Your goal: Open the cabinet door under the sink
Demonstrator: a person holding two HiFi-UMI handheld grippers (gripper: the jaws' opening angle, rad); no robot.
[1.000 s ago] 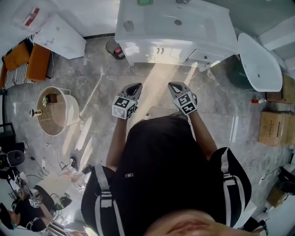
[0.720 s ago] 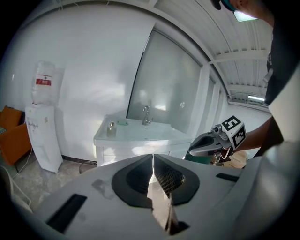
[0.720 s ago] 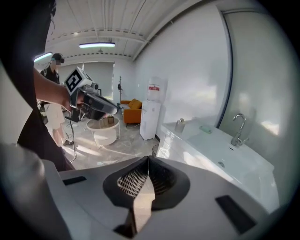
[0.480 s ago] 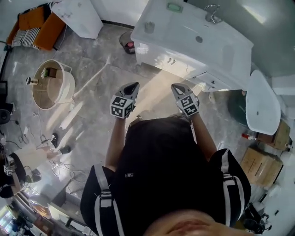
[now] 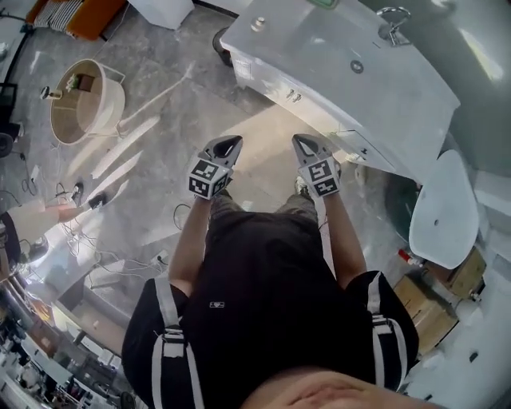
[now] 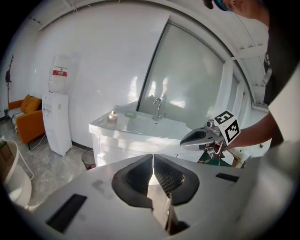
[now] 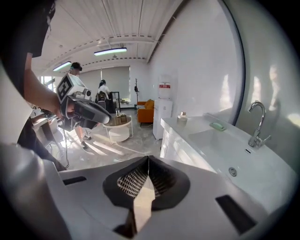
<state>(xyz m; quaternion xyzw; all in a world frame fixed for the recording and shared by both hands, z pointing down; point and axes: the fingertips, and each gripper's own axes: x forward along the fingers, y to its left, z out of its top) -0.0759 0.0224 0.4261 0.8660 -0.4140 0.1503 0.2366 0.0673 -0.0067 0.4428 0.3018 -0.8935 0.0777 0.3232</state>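
The white sink cabinet (image 5: 319,76) stands at the top right of the head view, its front doors shut, with small handles (image 5: 293,96) on the front. A chrome faucet (image 5: 392,24) rises at the back of the basin. My left gripper (image 5: 230,144) and right gripper (image 5: 303,144) are held side by side over the floor, short of the cabinet front and touching nothing. Both are shut and empty: the jaws meet in the left gripper view (image 6: 152,161) and in the right gripper view (image 7: 147,164). The cabinet (image 6: 123,140) shows ahead of the left gripper, the basin (image 7: 225,147) beside the right.
A round basket table (image 5: 84,100) and cables (image 5: 80,192) lie on the floor at left. A small bin (image 5: 221,41) sits beside the cabinet's left end. A white oval fixture (image 5: 443,212) and cardboard boxes (image 5: 435,311) stand at right. A water dispenser (image 6: 57,122) stands by the wall.
The head view has swung: the cabinet has shifted to the upper right and sits at an angle. Both grippers stay shut, side by side, in about the same place.
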